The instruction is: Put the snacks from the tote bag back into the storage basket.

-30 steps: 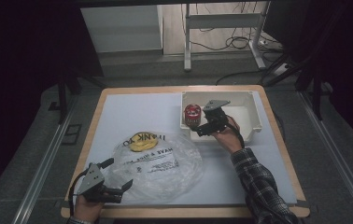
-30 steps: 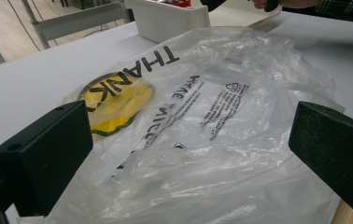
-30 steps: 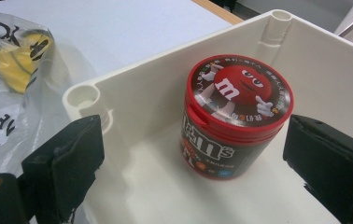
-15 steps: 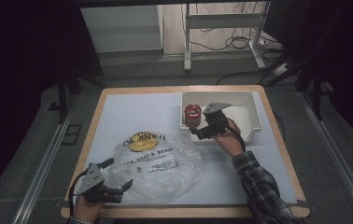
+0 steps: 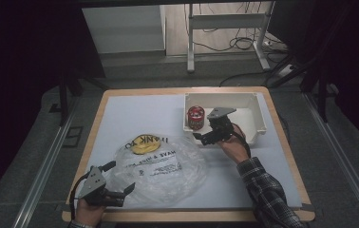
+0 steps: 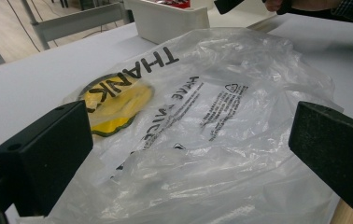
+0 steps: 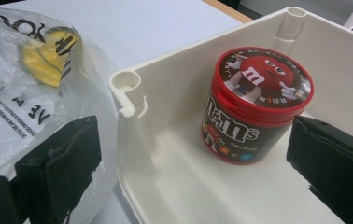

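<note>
A red and brown M&M's tub stands upright in the left end of a white bin. My right gripper hovers at the bin's near left corner, open. Its jaws have just been opening, and the tub stands ahead of them, untouched. A clear plastic bag with black print lies flat on the white table, with a yellow round thing inside. My left gripper rests open at the bag's near left edge, and bag film lies loosely between its jaws.
The white mat sits in a wooden table frame with bare surface at the back left. A person's plaid sleeve reaches in from the bottom right. Metal stand legs and cables are on the floor beyond the table.
The right gripper has edged slightly toward the bin's near wall. The left gripper, the bag and the tub have not moved.
</note>
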The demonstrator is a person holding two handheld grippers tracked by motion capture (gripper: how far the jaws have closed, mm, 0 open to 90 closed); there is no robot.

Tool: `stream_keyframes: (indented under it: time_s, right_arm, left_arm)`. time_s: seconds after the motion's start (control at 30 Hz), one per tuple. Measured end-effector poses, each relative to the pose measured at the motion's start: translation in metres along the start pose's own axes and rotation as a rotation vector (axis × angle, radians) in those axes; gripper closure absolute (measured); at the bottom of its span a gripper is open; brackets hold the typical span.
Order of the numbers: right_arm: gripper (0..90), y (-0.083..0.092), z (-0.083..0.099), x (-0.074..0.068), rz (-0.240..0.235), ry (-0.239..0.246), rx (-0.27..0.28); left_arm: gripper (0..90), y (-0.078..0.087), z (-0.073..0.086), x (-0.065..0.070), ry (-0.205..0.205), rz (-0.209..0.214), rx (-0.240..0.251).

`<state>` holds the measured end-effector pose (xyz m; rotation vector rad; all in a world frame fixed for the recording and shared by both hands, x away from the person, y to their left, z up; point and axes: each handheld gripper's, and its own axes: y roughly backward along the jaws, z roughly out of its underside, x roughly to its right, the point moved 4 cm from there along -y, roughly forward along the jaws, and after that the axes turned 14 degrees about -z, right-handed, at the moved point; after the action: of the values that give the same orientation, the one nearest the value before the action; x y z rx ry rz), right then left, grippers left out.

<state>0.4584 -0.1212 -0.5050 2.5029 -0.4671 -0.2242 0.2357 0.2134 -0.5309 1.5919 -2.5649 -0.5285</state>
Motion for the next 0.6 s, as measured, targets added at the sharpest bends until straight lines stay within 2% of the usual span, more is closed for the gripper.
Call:
stream_keyframes:
  time_s: [0.6]
  right_arm:
    - [2.9,0.008,0.007,-0.015,-0.003,-0.002,-0.006]
  left_arm:
    - [0.0,0.000,0.000,0.001,-0.005,0.004,-0.003]
